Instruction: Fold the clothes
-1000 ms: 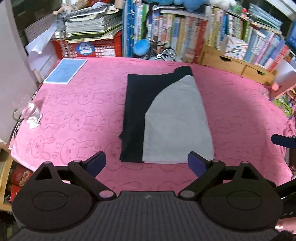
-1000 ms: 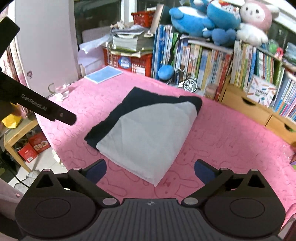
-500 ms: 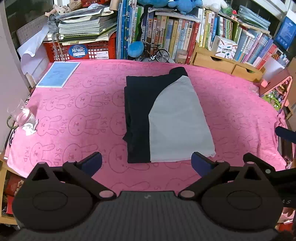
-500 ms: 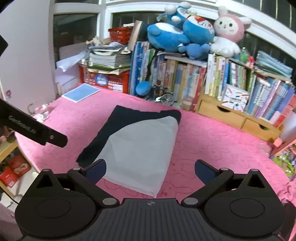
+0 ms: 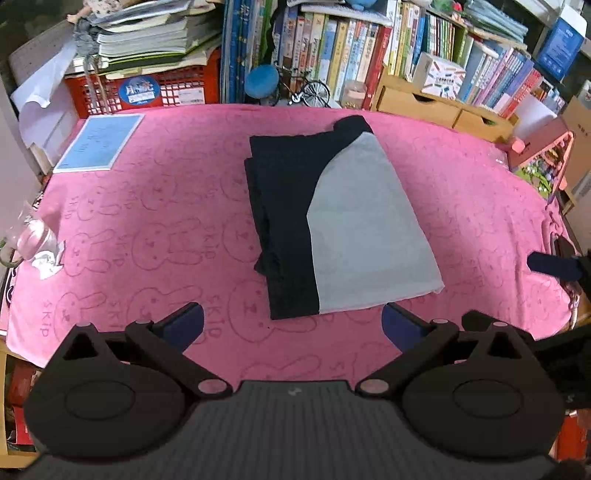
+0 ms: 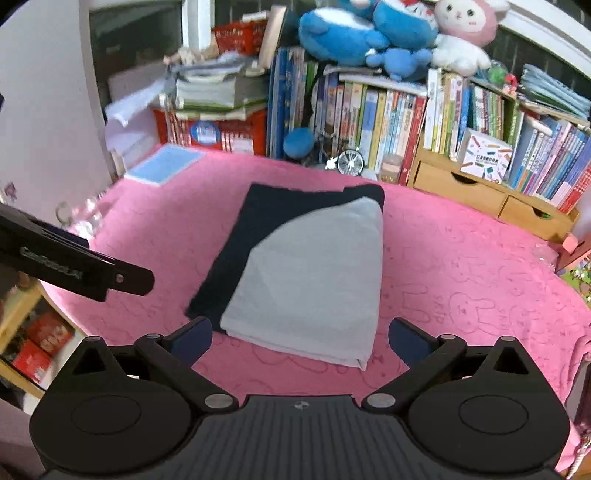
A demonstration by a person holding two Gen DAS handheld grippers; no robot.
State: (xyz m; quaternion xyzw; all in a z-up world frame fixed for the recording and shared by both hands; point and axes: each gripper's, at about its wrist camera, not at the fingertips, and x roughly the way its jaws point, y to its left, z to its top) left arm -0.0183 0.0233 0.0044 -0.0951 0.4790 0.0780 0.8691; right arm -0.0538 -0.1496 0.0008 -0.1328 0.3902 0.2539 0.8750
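Observation:
A folded black and grey garment (image 5: 332, 225) lies flat in the middle of the pink rabbit-print cloth (image 5: 155, 229). My left gripper (image 5: 291, 325) hovers open just short of its near edge, holding nothing. In the right wrist view the same garment (image 6: 306, 273) lies ahead, and my right gripper (image 6: 301, 341) stands open above its near grey corner with nothing between the fingers. The left gripper's black arm (image 6: 74, 266) reaches in from the left edge there. One blue fingertip of the right gripper (image 5: 554, 266) shows at the right edge of the left wrist view.
A blue booklet (image 5: 98, 142) lies at the far left of the cloth, a glass cup (image 5: 31, 238) at its left edge. Behind stand a red crate (image 5: 147, 86) under stacked books, a bookshelf (image 5: 369, 55), wooden drawers (image 6: 480, 195) and plush toys (image 6: 388, 33).
Both grippers have pulled back and tilted a little; the garment sits slightly lower and nearer in both views. It lies as it did, and both grippers stay open.

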